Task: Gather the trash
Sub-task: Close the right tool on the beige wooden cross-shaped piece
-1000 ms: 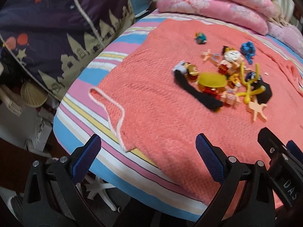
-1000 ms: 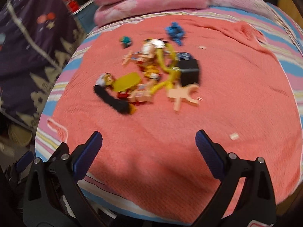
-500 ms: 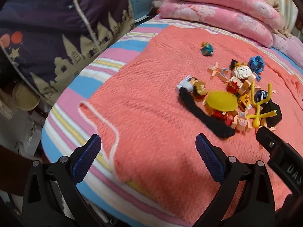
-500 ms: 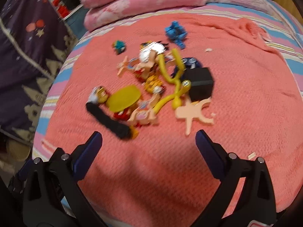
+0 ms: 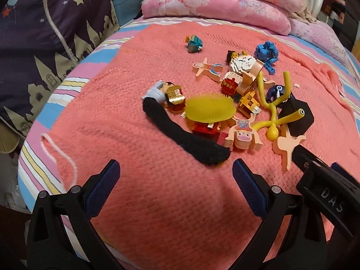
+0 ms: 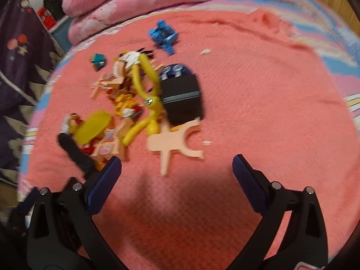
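Observation:
A heap of small toys lies on a coral knitted blanket (image 5: pixel 126 103) (image 6: pixel 270 117). In it are a black sock (image 5: pixel 182 135) (image 6: pixel 75 151), a yellow spiky disc (image 5: pixel 209 110) (image 6: pixel 93 126), a bendy yellow figure (image 5: pixel 273 112) (image 6: pixel 146 103), a black box (image 5: pixel 297 117) (image 6: pixel 182 99), flat peach figures (image 5: pixel 286 145) (image 6: pixel 175 144) and a blue block toy (image 5: pixel 266 54) (image 6: pixel 165 36). My left gripper (image 5: pixel 175 186) is open, just short of the sock's near end. My right gripper (image 6: pixel 176 180) is open, just short of the peach figure. Nothing sits between either pair of fingers.
Folded pink quilts (image 5: pixel 216 2) (image 6: pixel 135 2) are stacked at the far end of the striped bed (image 5: pixel 74 76). A dark purple patterned cloth (image 5: pixel 45 33) hangs to the left. Small white scraps (image 6: pixel 205 142) lie on the blanket. The right gripper's body (image 5: pixel 326 193) shows at the left view's lower right.
Both grippers have moved forward toward the toy heap, which now looms larger and nearer in each view. Both stayed open; nothing was picked up.

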The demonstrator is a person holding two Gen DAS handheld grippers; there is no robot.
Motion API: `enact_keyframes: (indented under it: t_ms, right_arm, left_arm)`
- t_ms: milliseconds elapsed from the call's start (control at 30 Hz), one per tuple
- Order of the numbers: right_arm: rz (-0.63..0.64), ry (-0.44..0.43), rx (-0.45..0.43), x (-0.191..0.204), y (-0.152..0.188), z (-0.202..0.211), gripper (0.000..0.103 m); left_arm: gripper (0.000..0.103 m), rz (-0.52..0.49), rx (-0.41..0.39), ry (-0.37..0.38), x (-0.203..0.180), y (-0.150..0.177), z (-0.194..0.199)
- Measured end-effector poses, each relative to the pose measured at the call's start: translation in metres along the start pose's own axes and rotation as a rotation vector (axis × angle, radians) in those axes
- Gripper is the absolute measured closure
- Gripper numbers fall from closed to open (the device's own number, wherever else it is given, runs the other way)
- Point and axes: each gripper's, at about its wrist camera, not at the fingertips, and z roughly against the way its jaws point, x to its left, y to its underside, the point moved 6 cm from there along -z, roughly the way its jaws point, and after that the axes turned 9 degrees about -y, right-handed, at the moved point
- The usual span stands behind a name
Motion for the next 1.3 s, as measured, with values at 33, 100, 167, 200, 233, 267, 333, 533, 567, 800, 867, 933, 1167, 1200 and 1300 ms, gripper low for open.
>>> enact_keyframes:
  t_ms: [33, 100, 167, 200, 233, 267, 333, 533, 567, 800, 867, 933, 1167, 1200, 1300]
  right_arm:
    - [0.001, -0.008, 0.01, -0.002, 0.0, -0.004, 0.008]
    - [0.018, -0.021, 0.01, -0.003, 0.0, -0.006, 0.008]
    - [0.044, -0.053, 0.017, -0.002, 0.0, -0.009, 0.008]
    - [0.058, -0.053, 0.02, -0.002, 0.0, -0.01, 0.009]
    - [0.07, -0.049, 0.016, -0.003, 0.0, -0.011, 0.012]
    - [0.071, -0.058, 0.018, -0.005, 0.0, -0.012, 0.018]
    - [0.062, -0.067, 0.015, -0.009, -0.001, -0.013, 0.022]
    - [0.125, -0.09, 0.06, 0.0, -0.001, -0.029, 0.036]
    - [0.129, -0.087, 0.057, -0.001, -0.001, -0.029, 0.039]
    - [0.172, -0.05, 0.083, -0.003, 0.003, -0.033, 0.054]
    - [0.178, -0.043, 0.086, -0.003, 0.005, -0.033, 0.054]
    - [0.187, -0.04, 0.087, -0.002, 0.007, -0.033, 0.054]
    - [0.161, -0.024, 0.079, -0.009, 0.013, -0.026, 0.056]
    - [0.154, -0.019, 0.076, -0.01, 0.014, -0.024, 0.056]
    - [0.11, -0.018, 0.062, -0.014, 0.017, -0.016, 0.056]
  left_arm:
    - [0.005, -0.001, 0.002, -0.006, -0.002, 0.001, -0.001]
    - [0.005, 0.013, 0.015, 0.012, -0.008, 0.007, -0.002]
    - [0.005, 0.018, 0.02, 0.013, -0.014, 0.011, -0.005]
    - [0.005, 0.021, 0.027, 0.011, -0.016, 0.014, -0.007]
    - [0.005, 0.03, 0.033, 0.01, -0.017, 0.016, -0.009]
    - [0.005, 0.044, 0.043, 0.01, -0.018, 0.018, -0.012]
    - [0.005, 0.063, 0.06, 0.007, -0.018, 0.022, -0.018]
    - [0.005, 0.109, 0.106, 0.005, -0.017, 0.032, -0.029]
    - [0.005, 0.119, 0.107, 0.007, -0.017, 0.033, -0.028]
    - [0.005, 0.138, 0.114, 0.002, -0.019, 0.037, -0.032]
    - [0.005, 0.139, 0.116, 0.0, -0.019, 0.038, -0.032]
    - [0.005, 0.135, 0.116, -0.003, -0.019, 0.038, -0.033]
    - [0.005, 0.109, 0.115, -0.003, -0.019, 0.04, -0.033]
    - [0.005, 0.104, 0.113, 0.001, -0.019, 0.04, -0.032]
    - [0.005, 0.09, 0.109, 0.003, -0.017, 0.04, -0.03]
